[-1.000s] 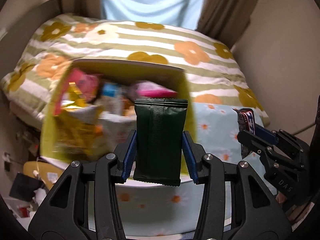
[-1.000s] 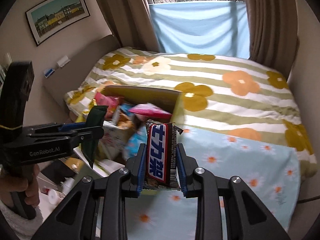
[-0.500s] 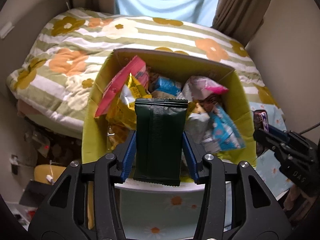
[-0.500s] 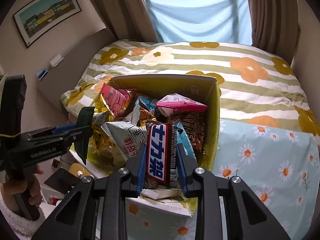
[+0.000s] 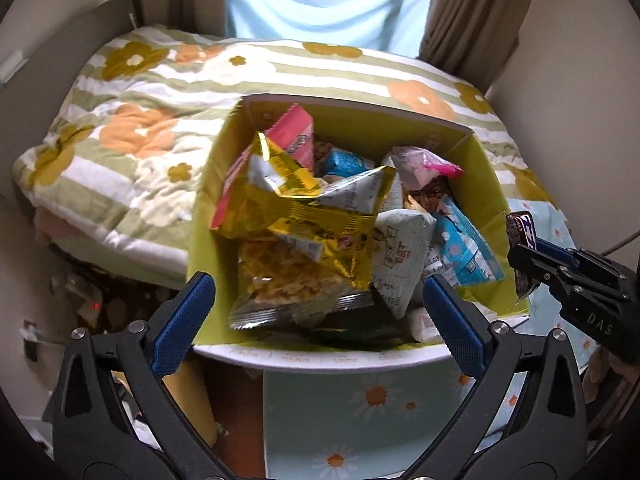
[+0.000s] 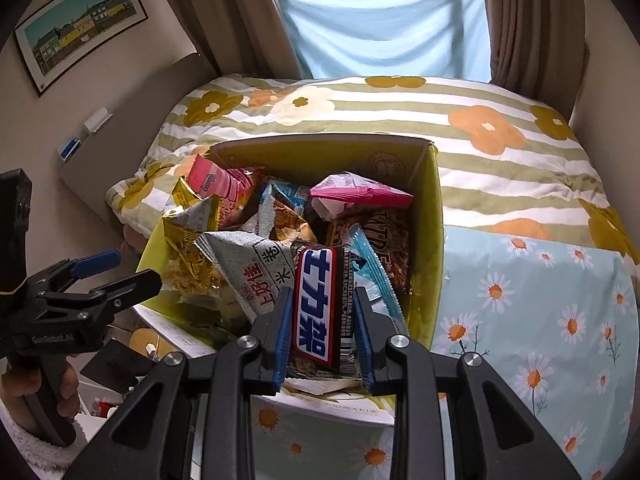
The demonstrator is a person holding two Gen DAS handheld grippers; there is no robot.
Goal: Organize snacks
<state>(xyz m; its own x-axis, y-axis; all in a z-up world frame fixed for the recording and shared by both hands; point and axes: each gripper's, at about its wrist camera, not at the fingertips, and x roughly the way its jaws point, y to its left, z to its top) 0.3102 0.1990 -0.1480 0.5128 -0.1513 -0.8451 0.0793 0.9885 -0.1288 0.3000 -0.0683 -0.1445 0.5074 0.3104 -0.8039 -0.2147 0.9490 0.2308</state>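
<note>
A yellow-green cardboard box [image 5: 490, 184] [image 6: 430, 216] full of snack packets stands on the bed. My left gripper [image 5: 316, 312] is open and empty over the box's near edge; it also shows at the left of the right wrist view [image 6: 120, 270]. The dark green packet [image 5: 352, 324] lies low at the box's near side, mostly hidden. My right gripper [image 6: 322, 320] is shut on a chocolate bar [image 6: 320, 308] with a blue and white label, held above the box's near right side. The bar also shows in the left wrist view [image 5: 520, 236].
Inside the box are a yellow chip bag [image 5: 304, 216], a pink packet [image 6: 356, 194], a pale triangular packet [image 6: 256, 264] and a light blue packet [image 5: 464, 248]. A floral striped duvet [image 6: 460, 128] lies behind, a daisy cloth [image 6: 540, 300] to the right. Clutter is on the floor at left.
My left gripper opened and let go of the dark green packet, which dropped into the box. Both grippers moved closer over the box. The right gripper still holds the bar.
</note>
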